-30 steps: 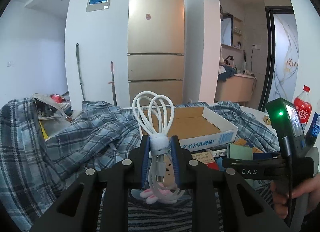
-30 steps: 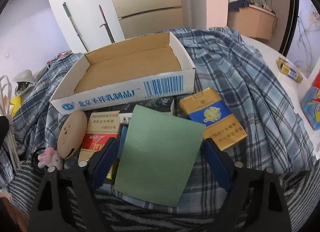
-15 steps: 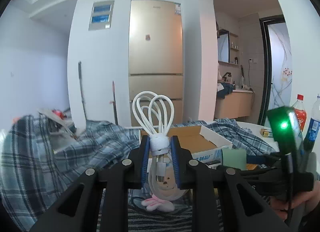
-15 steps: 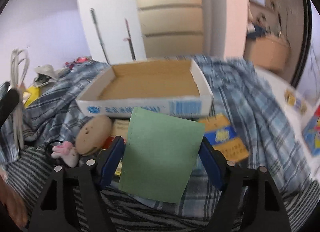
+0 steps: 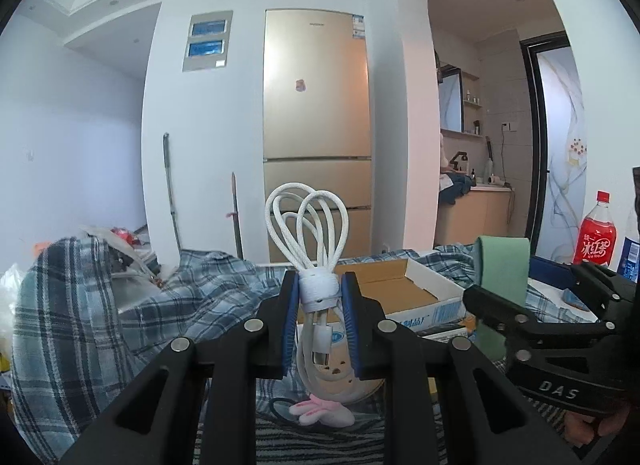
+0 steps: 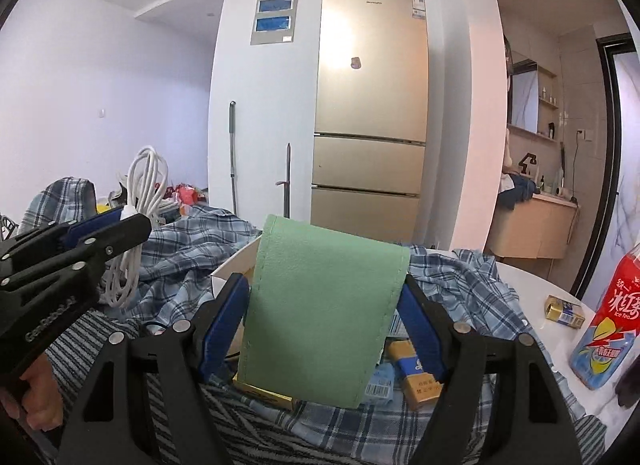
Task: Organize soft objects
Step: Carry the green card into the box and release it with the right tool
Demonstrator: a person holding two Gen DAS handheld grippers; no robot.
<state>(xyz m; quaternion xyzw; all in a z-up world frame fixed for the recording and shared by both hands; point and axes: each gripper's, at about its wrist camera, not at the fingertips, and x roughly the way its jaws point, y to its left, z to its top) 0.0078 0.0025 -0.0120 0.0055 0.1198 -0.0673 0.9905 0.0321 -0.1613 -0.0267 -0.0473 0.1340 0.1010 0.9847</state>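
Left gripper is pinching a coiled white cable at frame centre — right gripper jaws are clamping a green pouch upright

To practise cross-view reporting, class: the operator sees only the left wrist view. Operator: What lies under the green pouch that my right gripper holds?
Observer: A blue-and-gold cigarette pack lies on the plaid cloth, just below the green pouch.
Operator: How do the fingers hold the pouch?
Observer: The right gripper clamps its two side edges, flat face toward the camera. A stitched seam runs down the left edge.
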